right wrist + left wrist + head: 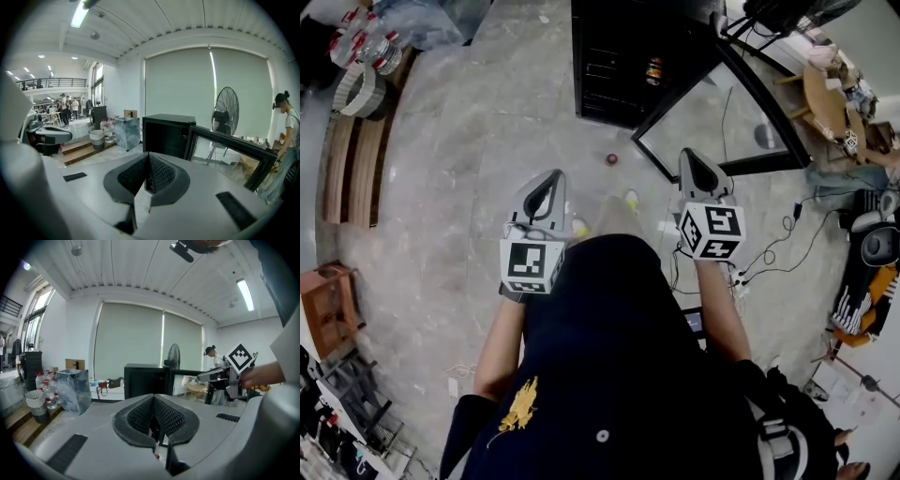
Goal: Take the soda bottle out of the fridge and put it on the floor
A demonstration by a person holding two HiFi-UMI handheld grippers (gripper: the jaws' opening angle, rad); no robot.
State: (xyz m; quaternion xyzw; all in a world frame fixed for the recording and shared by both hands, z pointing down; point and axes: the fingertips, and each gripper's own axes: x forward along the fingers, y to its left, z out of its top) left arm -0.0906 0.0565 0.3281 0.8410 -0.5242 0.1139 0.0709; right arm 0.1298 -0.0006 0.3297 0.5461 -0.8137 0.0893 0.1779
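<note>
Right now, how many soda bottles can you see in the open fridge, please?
1: the soda bottle, inside the fridge on the door side; the dark interior may hide others.

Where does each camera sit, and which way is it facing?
Head view: on the person's head, steeply down at floor, fridge, left hand-held gripper, right hand-held gripper, forearms, torso.
Left gripper view: on the left hand-held gripper, along its closed jaws toward the fridge; the right one shows at right.
Right gripper view: on the right one, closed jaws, facing the fridge's open door; the left one at far left.
All three share the fridge.
</note>
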